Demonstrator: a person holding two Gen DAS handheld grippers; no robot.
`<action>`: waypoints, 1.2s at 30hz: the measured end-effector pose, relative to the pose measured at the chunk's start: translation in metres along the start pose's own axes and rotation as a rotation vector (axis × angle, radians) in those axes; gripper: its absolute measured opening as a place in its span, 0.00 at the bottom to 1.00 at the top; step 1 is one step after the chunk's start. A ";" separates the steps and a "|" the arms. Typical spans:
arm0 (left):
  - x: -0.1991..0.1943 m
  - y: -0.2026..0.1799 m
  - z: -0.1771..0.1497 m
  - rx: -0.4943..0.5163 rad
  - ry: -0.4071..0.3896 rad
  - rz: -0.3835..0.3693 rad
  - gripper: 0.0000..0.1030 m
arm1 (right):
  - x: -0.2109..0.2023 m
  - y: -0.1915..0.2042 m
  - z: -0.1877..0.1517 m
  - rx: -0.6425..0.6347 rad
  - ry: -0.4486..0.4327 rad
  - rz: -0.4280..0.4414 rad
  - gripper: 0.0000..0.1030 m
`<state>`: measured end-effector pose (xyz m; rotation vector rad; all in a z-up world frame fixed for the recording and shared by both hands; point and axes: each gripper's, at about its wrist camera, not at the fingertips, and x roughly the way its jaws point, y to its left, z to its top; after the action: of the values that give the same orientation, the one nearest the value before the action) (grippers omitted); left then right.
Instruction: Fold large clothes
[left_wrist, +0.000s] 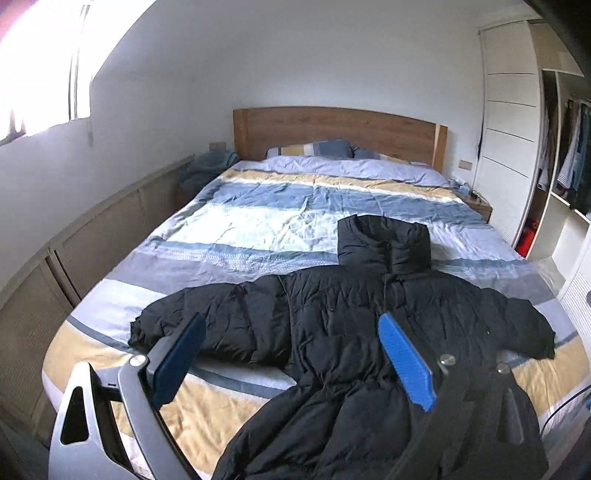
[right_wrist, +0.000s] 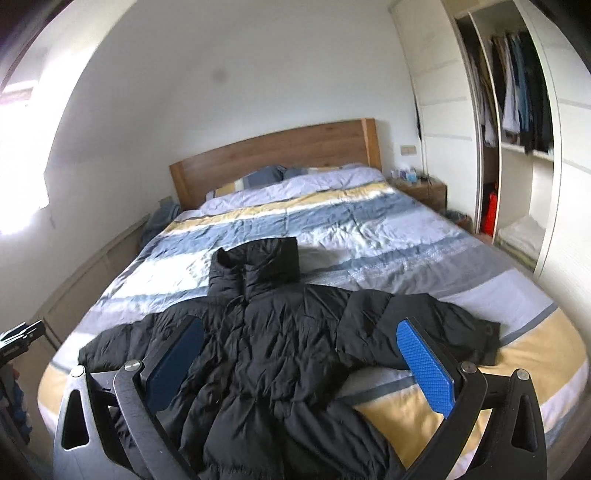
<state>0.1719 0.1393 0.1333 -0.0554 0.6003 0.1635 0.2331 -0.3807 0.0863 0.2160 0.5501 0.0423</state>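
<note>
Sprawling face-up across the striped duvet (left_wrist: 258, 206), the black puffer jacket (left_wrist: 332, 325) lay at six o'clock, sleeves apparently outspread; left gripper (left_wrist: 291, 354) and right gripper (right_wrist: 299, 354) both hovered spread wide, grasping nothing.

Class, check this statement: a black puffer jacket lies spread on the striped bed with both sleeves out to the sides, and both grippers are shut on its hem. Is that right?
One thing is wrong: neither gripper holds the hem. The left gripper and the right gripper are both open above the black puffer jacket, as each wrist view shows. The rest stands: it lies spread on the striped bed, sleeves out.
</note>
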 end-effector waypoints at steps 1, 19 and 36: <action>0.006 -0.001 -0.001 -0.007 0.010 -0.002 0.92 | 0.017 -0.010 -0.003 0.023 0.020 -0.004 1.00; 0.163 -0.036 -0.059 -0.044 0.301 0.080 0.92 | 0.198 -0.216 -0.125 0.506 0.281 -0.132 1.00; 0.202 -0.051 -0.083 -0.013 0.393 0.115 0.92 | 0.222 -0.324 -0.125 0.859 0.032 -0.061 1.00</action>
<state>0.2987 0.1088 -0.0493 -0.0662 0.9957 0.2713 0.3510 -0.6518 -0.2013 1.0353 0.5814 -0.2566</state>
